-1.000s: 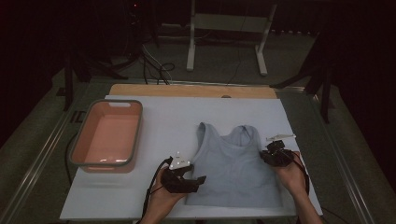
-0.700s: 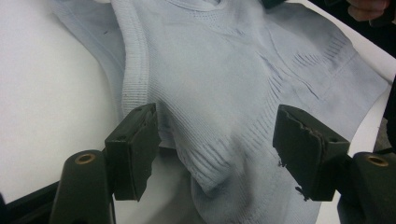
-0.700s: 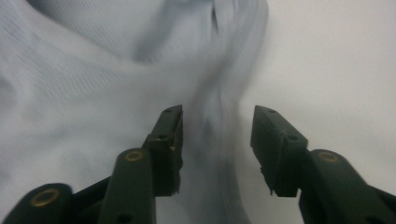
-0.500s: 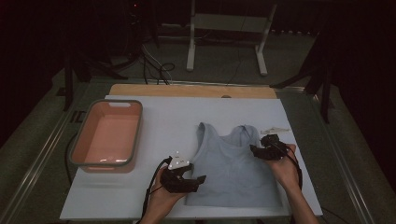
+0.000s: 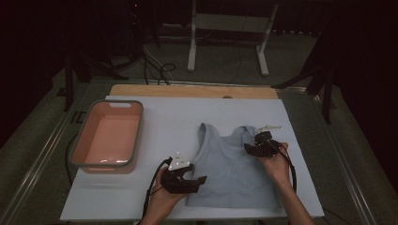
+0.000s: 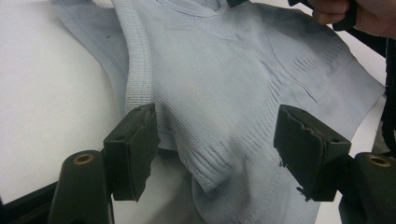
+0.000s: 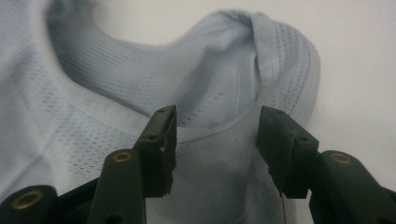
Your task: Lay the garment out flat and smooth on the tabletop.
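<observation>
My right tongs (image 5: 251, 146) have just been opening, and in the right gripper view (image 7: 215, 140) the jaws stand apart over the neckline of the light blue vest (image 7: 140, 93), the fabric between them but not pinched. My left tongs (image 5: 199, 180) are also open, held at the vest's lower left edge; in the left gripper view (image 6: 215, 149) the two jaws stand wide on either side of a raised fold of the ribbed cloth (image 6: 219, 93) without pressing it. The vest (image 5: 230, 168) lies flat on the white bench (image 5: 169, 117), straps pointing away from me, hem toward me. Well to its left sits a pink tub (image 5: 75, 154) with a grey rim.
</observation>
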`<state>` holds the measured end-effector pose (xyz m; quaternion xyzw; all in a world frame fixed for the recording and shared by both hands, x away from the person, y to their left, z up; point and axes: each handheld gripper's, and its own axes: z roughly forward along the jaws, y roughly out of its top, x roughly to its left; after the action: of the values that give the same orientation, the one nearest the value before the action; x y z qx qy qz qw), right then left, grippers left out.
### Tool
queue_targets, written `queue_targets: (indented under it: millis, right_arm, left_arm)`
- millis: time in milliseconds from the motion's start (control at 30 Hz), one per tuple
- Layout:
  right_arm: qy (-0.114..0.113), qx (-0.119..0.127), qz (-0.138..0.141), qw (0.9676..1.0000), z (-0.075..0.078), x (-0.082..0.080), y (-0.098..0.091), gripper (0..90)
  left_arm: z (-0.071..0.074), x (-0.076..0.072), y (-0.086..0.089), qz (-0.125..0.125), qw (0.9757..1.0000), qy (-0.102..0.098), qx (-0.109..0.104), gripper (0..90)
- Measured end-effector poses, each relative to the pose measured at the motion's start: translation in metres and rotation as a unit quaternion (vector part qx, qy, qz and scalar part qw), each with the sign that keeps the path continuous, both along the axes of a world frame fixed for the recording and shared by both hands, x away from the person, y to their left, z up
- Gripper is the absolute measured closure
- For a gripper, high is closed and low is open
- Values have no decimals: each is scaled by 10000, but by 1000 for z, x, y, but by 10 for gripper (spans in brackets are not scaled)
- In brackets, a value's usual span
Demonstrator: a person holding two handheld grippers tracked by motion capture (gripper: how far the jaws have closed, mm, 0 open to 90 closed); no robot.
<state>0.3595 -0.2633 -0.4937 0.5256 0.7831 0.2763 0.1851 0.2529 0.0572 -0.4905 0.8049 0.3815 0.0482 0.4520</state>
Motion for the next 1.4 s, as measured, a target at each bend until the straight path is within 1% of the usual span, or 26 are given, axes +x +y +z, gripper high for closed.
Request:
queue_targets:
  millis: [100,233,300,333,367,433,467,500,600,700,733,833,867,900,933,967,1000,1033,1133,1233,1333,1400]
  right_arm:
    - [154,-53,-27,9999,-5,2,0,478]
    - [326,-106,-3,9994,-10,3,2,531]
    - [394,-115,6,9992,-13,4,4,589]
    - [372,-179,-14,9991,-13,5,4,647]
    - [356,-237,-16,9991,-12,5,5,727]
    - [407,-238,-30,9989,-11,5,4,832]
    - [371,-220,-41,9991,-10,5,3,865]
    - [341,-190,-53,9992,-9,4,2,875]
    - [143,-89,-24,9999,-2,-1,1,882]
    - [-97,-35,95,9999,5,-5,0,883]
    - [-97,-35,95,9999,5,-5,0,883]
    - [-240,204,184,9993,13,-9,-2,880]
    - [-240,204,184,9993,13,-9,-2,880]
    - [-255,282,229,9990,14,-10,-3,879]
    - [-255,282,229,9990,14,-10,-3,879]
    - [-243,384,278,9986,14,-10,-3,879]
    - [-243,384,278,9986,14,-10,-3,879]
    - [-212,518,381,9977,14,-10,-3,878]
    - [-112,434,449,9980,7,-6,2,875]
    - [-16,368,454,9983,2,-3,6,862]
    - [17,85,369,9993,-2,0,5,812]
    - [15,-141,278,9995,-3,1,3,742]
  left_arm:
    - [0,0,0,-4,10000,-5,5,314]
    - [0,0,0,0,10000,-3,7,314]
    - [0,0,0,1,10000,-2,6,314]
    - [0,0,0,4,10000,-7,12,314]
    - [0,0,1,10,10000,-7,8,315]
    - [0,0,1,14,10000,-5,7,315]
    - [0,0,1,15,10000,-7,7,315]
    - [0,0,1,17,10000,-10,9,315]
    - [0,0,1,21,10000,2,-3,316]
    - [-1,0,0,16,10000,-3,9,316]
    - [-1,0,0,16,10000,-3,9,316]
    - [-1,0,0,18,10000,-3,4,316]
    - [-1,0,0,18,10000,-3,4,316]
    - [0,0,0,19,10000,-3,2,316]
    - [0,0,0,19,10000,-3,2,316]
    - [-1,0,0,17,10000,-8,10,316]
    - [-1,0,0,17,10000,-8,10,316]
    - [-1,0,0,15,10000,-4,8,316]
    - [-1,0,0,11,10000,-8,13,316]
    - [0,0,0,14,10000,-10,10,316]
    - [0,0,1,20,10000,-16,1,316]
    - [0,0,2,28,10000,-17,-6,316]
